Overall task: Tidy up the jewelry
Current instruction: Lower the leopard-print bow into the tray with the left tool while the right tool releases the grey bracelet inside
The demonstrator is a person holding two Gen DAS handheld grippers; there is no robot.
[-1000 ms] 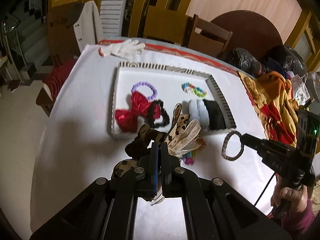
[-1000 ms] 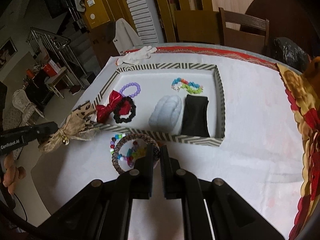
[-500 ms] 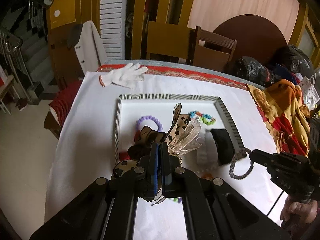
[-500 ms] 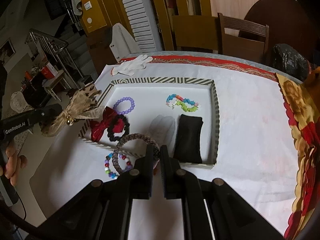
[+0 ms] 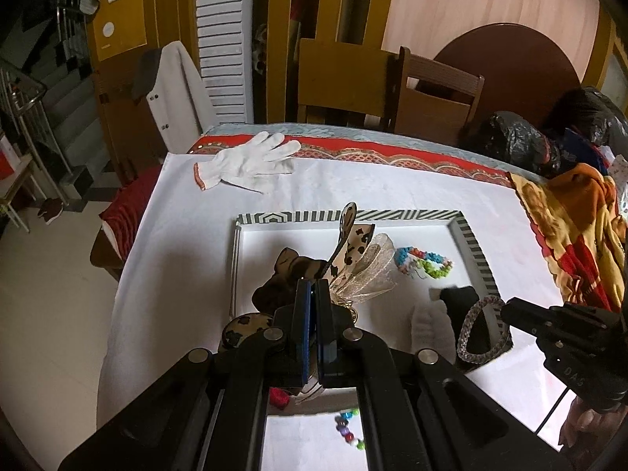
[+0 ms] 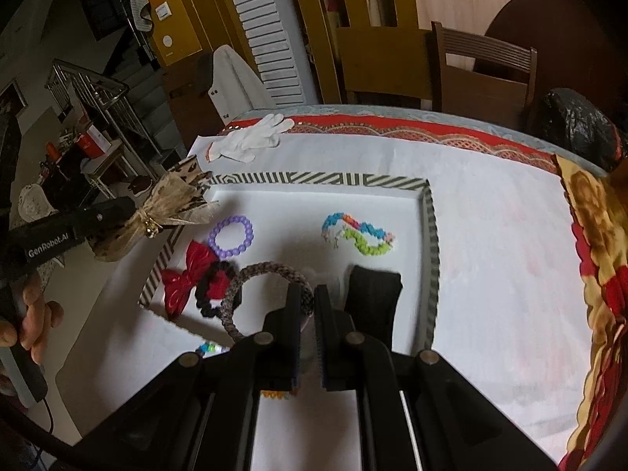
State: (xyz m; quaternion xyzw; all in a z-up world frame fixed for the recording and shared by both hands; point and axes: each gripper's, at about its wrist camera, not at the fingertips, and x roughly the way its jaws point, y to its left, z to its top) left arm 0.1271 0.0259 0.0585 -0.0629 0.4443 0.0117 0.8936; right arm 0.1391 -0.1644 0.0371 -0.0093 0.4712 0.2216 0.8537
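Left gripper (image 5: 313, 294) jaws clamped on leopard-print bow (image 5: 353, 263), right gripper (image 6: 307, 302) jaws clamped on braided bracelet (image 6: 251, 274), both above striped tray (image 6: 314, 177); could snag or scatter bracelets already inside if released carelessly

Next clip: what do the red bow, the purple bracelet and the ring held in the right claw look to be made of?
Red bow: probably glossy satin or foil-like fabric; it shows bright highlights. Purple bracelet: likely matte plastic beads, round and evenly coloured. Grey ring in the right claw: seems braided cord or yarn, with a woven, speckled texture and no shine.
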